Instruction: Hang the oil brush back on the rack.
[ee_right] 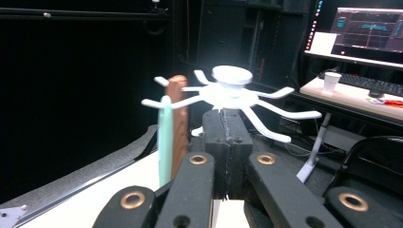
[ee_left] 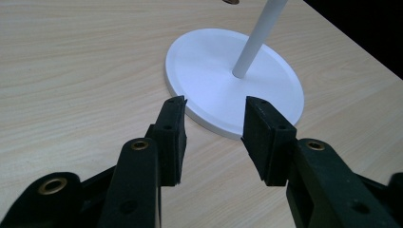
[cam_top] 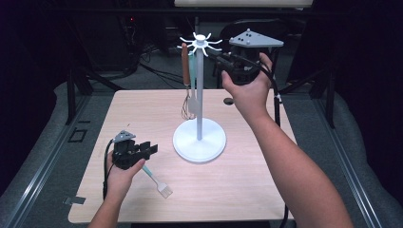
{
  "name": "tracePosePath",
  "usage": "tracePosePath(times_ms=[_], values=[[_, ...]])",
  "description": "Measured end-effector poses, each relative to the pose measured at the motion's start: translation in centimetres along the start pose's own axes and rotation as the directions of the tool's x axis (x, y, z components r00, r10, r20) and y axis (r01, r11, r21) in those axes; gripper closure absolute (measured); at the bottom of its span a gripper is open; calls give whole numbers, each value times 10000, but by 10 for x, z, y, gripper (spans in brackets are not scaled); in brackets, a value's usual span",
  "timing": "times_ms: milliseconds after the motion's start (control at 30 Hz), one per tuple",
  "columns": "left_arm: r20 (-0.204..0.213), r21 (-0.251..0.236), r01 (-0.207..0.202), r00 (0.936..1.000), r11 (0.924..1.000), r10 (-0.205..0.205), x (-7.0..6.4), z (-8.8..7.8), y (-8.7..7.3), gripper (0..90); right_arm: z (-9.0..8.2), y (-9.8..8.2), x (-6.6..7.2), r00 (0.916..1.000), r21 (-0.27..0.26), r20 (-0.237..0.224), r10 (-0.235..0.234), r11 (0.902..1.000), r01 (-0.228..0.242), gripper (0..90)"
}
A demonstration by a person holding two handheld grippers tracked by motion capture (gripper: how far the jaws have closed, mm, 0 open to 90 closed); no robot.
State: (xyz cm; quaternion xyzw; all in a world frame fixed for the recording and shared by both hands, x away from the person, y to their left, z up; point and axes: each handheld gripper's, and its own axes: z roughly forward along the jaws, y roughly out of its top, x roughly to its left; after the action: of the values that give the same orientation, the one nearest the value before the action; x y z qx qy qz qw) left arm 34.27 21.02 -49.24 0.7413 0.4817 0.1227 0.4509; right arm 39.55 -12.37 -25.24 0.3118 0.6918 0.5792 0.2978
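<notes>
A white utensil stand (cam_top: 199,95) rises from a round base (cam_top: 199,140) at the table's middle, with a ring of hooks (cam_top: 200,42) on top. A brown-handled whisk (cam_top: 186,71) and a teal-handled utensil (cam_top: 192,92) hang from hooks on its left side. A teal-handled brush (cam_top: 157,180) lies flat on the table. Just left of the brush my left gripper (cam_top: 149,149) rests low, open and empty, and points at the base (ee_left: 233,80). My right gripper (cam_top: 222,61) is held high beside the hooks (ee_right: 233,92), shut with nothing between the pads (ee_right: 216,137).
A small dark round mark (cam_top: 228,100) sits on the table behind the stand. Past the table, in the right gripper view, are a desk with a monitor (ee_right: 366,33), a paper cup (ee_right: 331,81) and a black chair (ee_right: 375,161).
</notes>
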Motion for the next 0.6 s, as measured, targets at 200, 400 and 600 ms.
tracePosePath(times_ms=[200,400,600], values=[[-6,-29,65,10000,10000,-65,1,-1,0,598,3,0,9,9998,114,-84,-185,9998,186,900],[-47,-48,74,10000,10000,-75,3,-1,0,599,3,-2,9,9998,98,-94,-193,9998,194,900],[-27,-15,107,9999,9999,-107,3,0,-1,599,-4,-12,3,9998,176,5,-184,9997,184,871]])
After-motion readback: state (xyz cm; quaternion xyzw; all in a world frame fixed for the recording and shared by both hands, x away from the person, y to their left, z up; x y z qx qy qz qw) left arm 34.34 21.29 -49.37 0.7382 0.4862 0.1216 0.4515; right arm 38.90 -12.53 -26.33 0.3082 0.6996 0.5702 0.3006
